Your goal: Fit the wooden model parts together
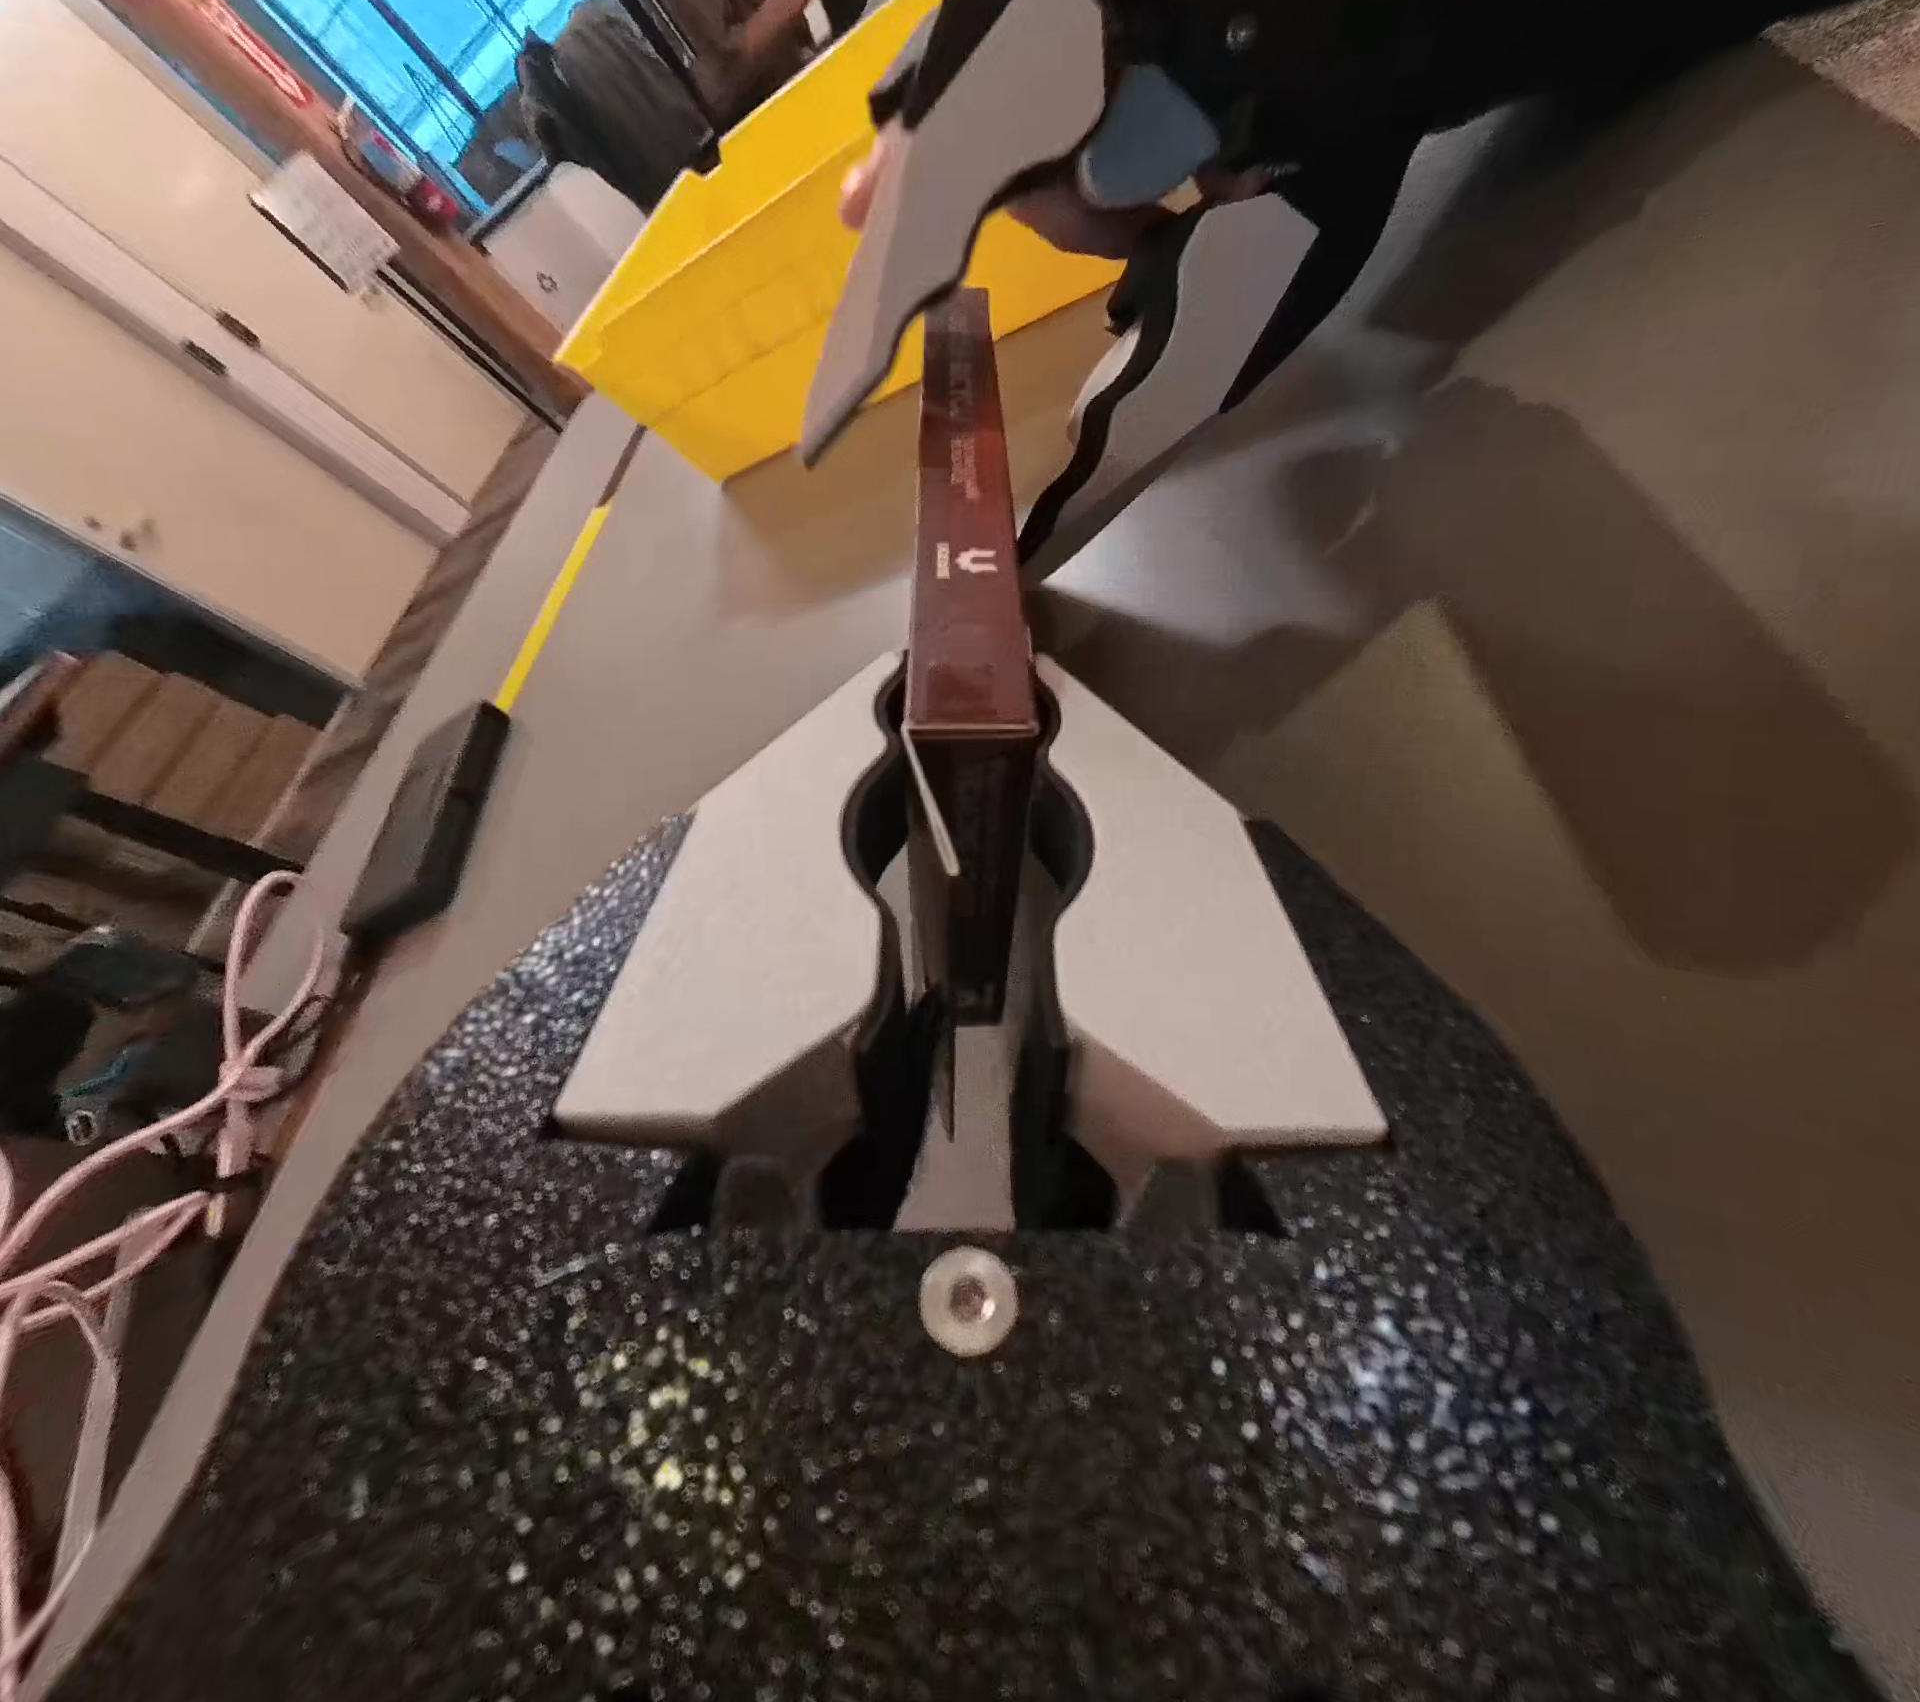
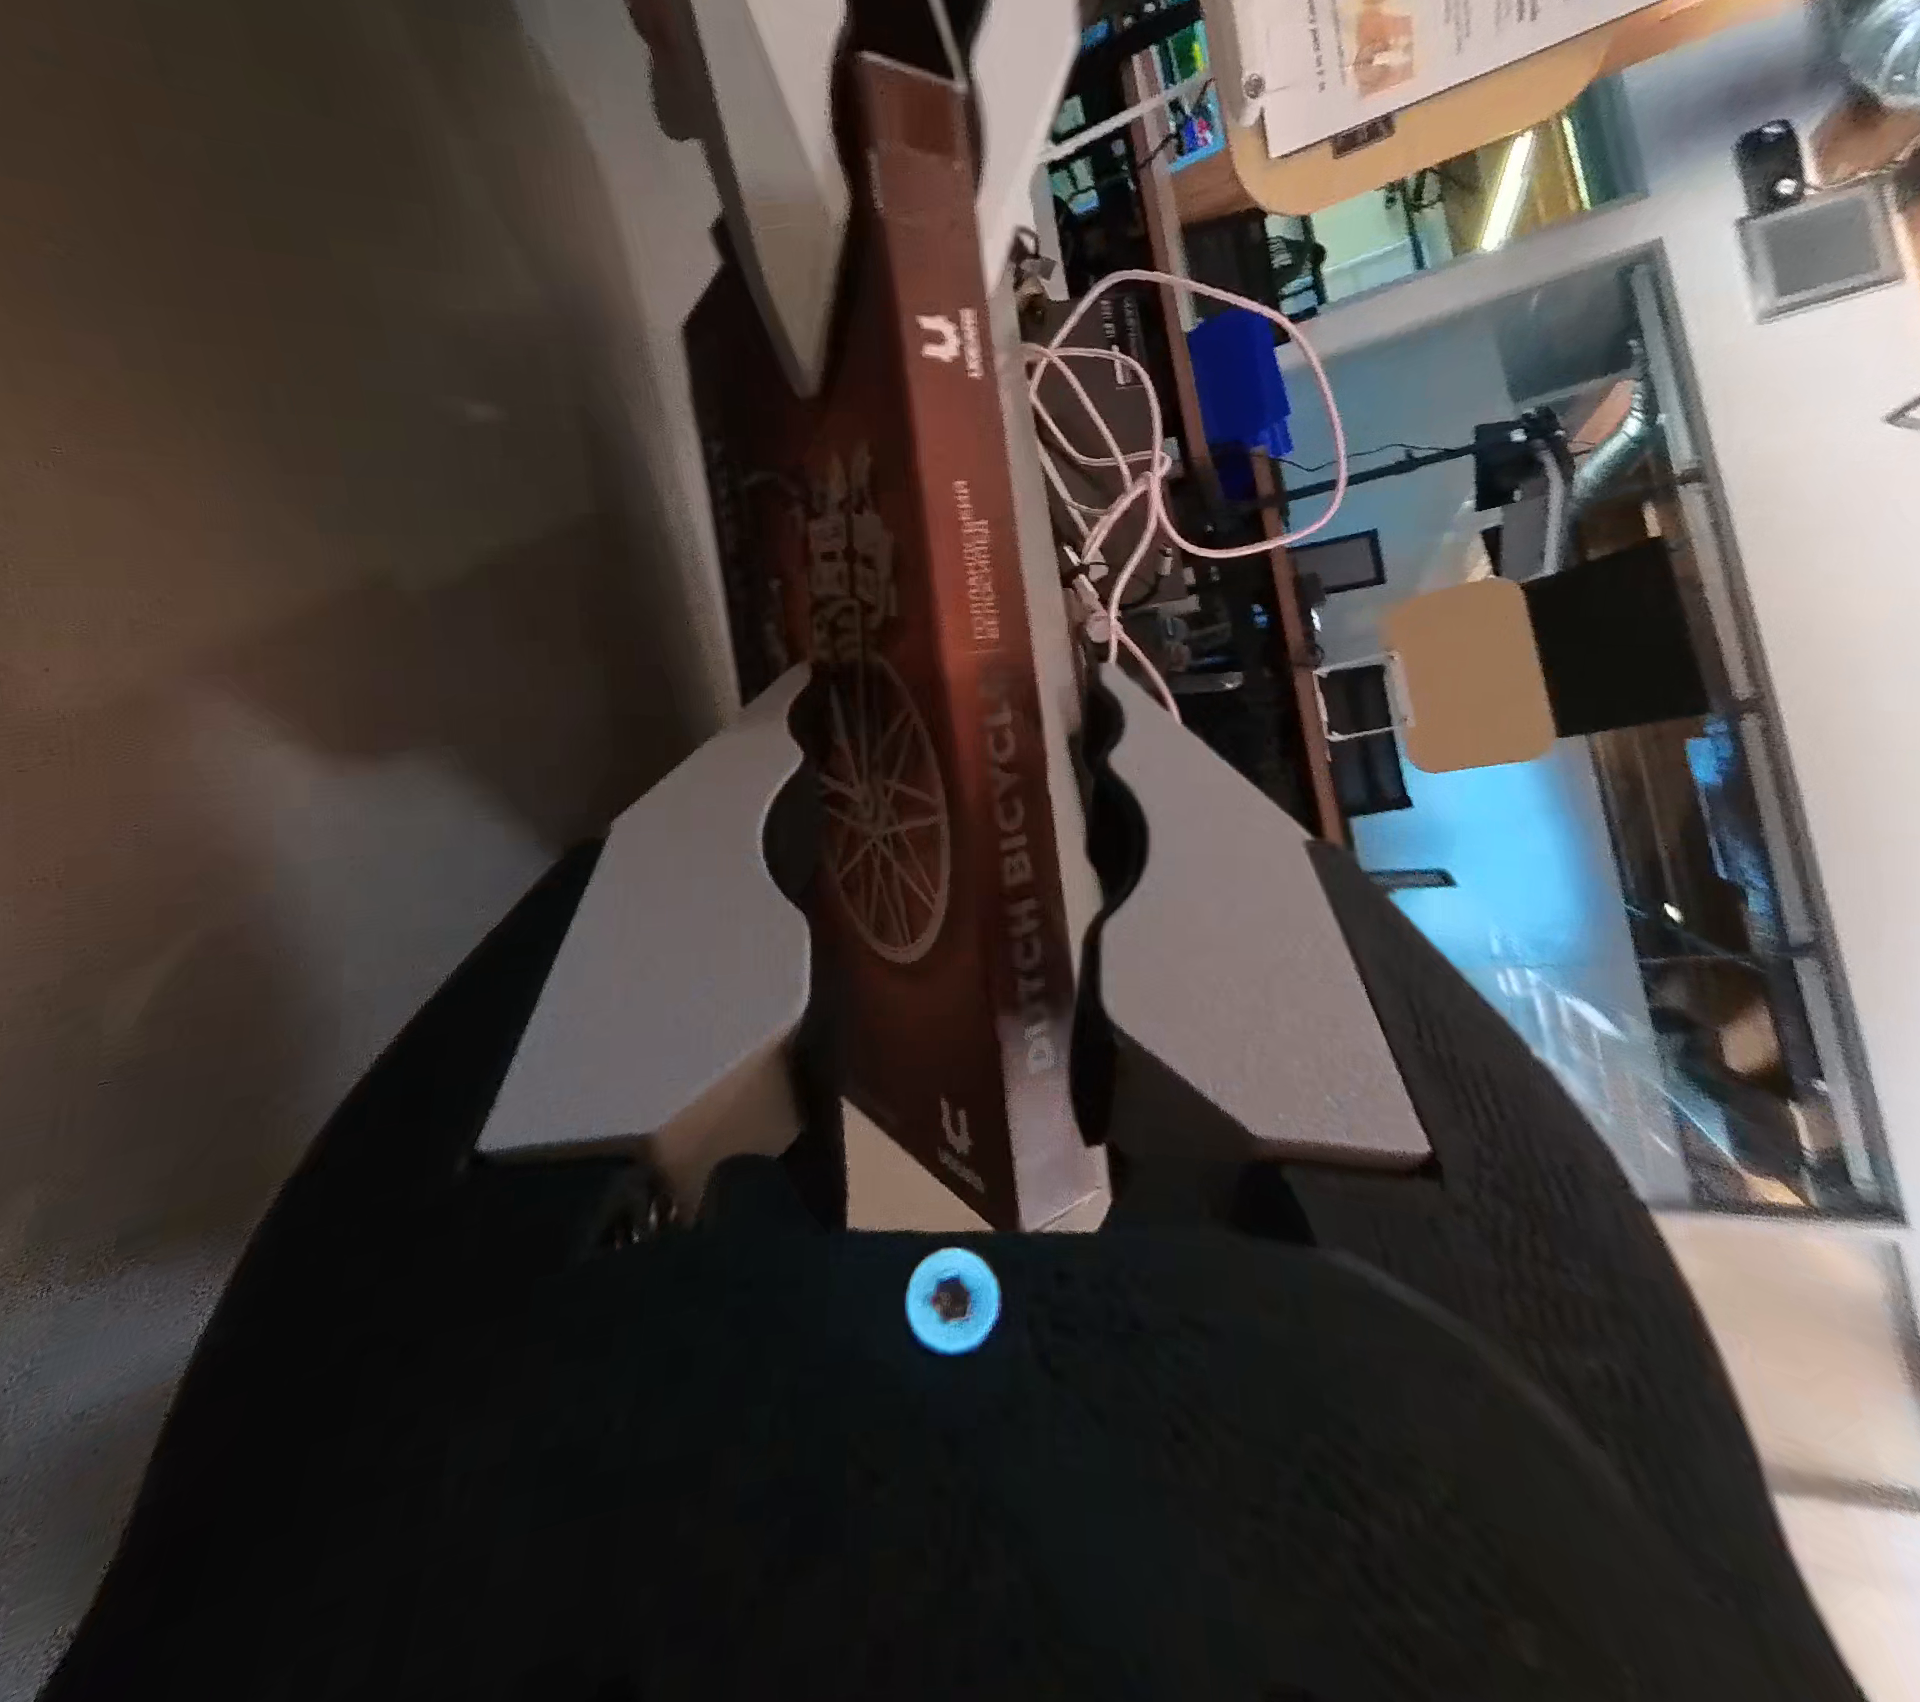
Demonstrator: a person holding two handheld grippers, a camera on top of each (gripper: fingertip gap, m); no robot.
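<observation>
The left gripper (image 1: 966, 696) clenches one end of the brown box (image 1: 961, 530); the right gripper (image 2: 940, 717) straddles the other end unclenched, hiding the box's faces.

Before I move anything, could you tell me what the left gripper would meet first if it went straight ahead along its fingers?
Probably the right gripper, at the far end of the brown box the left gripper clamps; depth is uncertain.

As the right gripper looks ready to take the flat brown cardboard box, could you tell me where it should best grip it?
Grip the flat brown cardboard box across its two broad faces at the free end, coming in along its length, opposite the left gripper. The box is thin, and the right gripper already straddles that end, open.
</observation>
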